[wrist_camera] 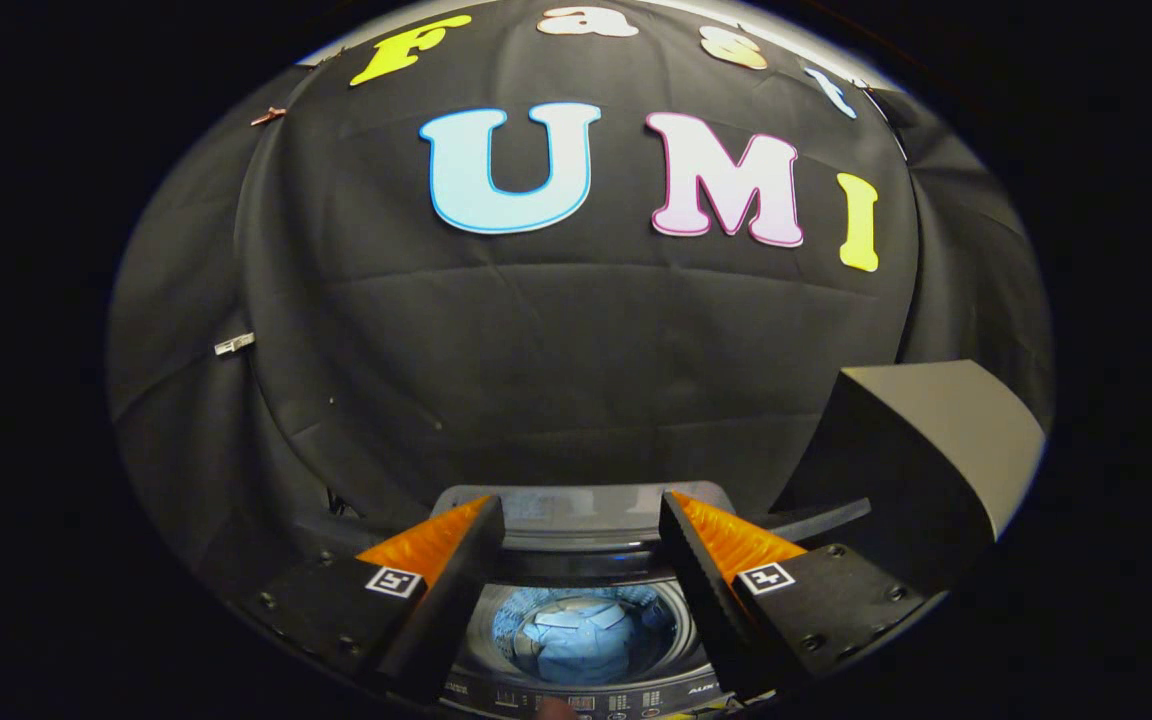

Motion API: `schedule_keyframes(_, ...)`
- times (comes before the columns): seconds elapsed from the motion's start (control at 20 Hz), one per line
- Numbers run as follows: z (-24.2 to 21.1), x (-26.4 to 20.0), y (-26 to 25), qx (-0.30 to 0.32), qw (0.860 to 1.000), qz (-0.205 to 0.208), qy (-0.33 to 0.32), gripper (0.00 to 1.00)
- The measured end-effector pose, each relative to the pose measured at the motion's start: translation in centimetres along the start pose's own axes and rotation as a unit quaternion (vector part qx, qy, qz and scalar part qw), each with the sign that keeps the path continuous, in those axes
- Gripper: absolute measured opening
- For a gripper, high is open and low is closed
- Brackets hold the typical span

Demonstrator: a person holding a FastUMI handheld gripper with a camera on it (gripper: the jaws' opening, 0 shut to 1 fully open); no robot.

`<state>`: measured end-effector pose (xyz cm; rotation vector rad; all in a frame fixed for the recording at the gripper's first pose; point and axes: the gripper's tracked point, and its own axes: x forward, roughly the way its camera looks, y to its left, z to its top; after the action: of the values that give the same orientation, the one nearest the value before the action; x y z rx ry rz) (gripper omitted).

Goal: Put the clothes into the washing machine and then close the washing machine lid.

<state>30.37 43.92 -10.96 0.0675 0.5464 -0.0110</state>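
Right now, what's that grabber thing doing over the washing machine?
A person is holding the gripper above the washing machine. Its fingers are open with nothing between them. Below them, light blue clothes already lie inside the drum. The lid stands up at the back, so closing it is what's left. A grey box sits beside the machine.

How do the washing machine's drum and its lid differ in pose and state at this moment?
The drum lies open below the open gripper, between its fingers; the lid stands raised beyond them. The drum holds a blue cloth; the lid carries nothing. Both belong to the same washing machine.
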Motion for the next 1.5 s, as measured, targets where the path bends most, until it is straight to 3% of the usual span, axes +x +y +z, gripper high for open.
schedule_keyframes(0.3, -6.4, 1.6, 1.3, -0.026, 0.999, -0.001, 0.03, 1.0)
schedule_keyframes(0.5, -8.2, 1.4, 2.2, -0.036, 0.999, 0.0, 0.037, 1.0)
schedule_keyframes(1.1, -4.5, -3.2, 1.8, -0.041, 0.999, 0.011, -0.013, 1.0)
schedule_keyframes(1.5, 0.6, -10.3, -1.2, -0.066, 0.993, 0.031, -0.09, 0.98)
